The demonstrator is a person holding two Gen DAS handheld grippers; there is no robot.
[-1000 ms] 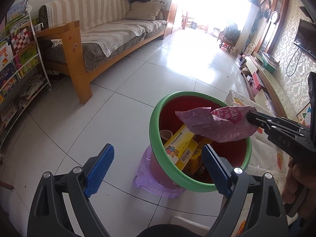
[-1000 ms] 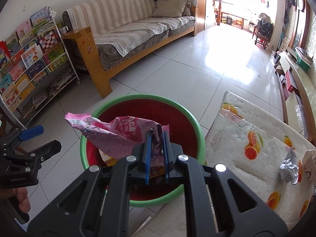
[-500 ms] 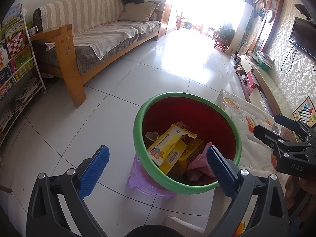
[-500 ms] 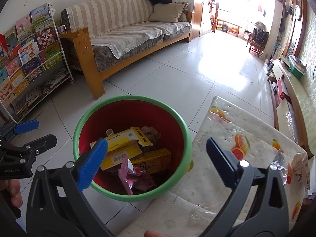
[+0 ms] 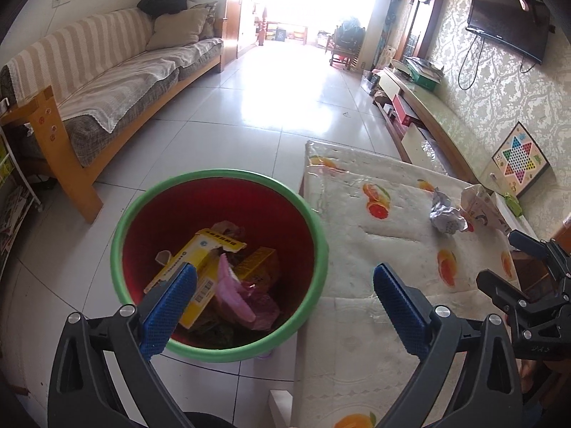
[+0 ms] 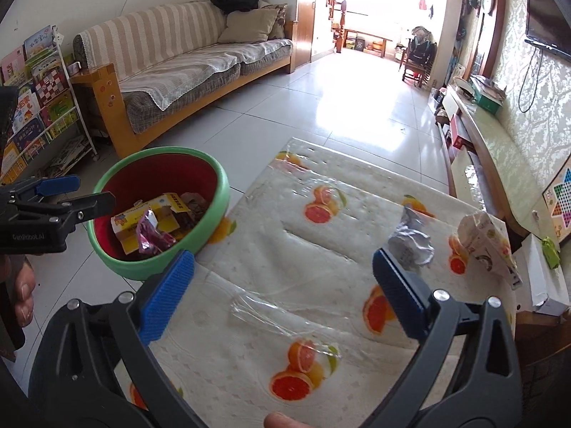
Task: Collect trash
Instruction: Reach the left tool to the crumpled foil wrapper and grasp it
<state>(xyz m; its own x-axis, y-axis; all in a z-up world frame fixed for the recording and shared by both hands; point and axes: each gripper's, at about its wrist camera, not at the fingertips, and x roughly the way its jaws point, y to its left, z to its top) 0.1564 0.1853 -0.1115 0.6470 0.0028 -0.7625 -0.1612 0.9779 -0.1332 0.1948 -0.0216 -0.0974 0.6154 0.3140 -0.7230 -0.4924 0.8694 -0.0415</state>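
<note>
A red bin with a green rim stands beside the table's left edge. It holds yellow boxes and a pink wrapper. On the fruit-print tablecloth lie a crumpled silver wrapper and a torn paper packet. My left gripper is open and empty, over the bin's near rim. My right gripper is open and empty, above the cloth, with the silver wrapper just beyond its right finger.
A wooden-framed sofa stands at the left and a book rack at the far left. A low TV cabinet runs along the right wall. White tiled floor stretches ahead.
My right gripper opened and dropped the pink wrapper into the bin, then swung right over the table. My left gripper also turned right toward the table.
</note>
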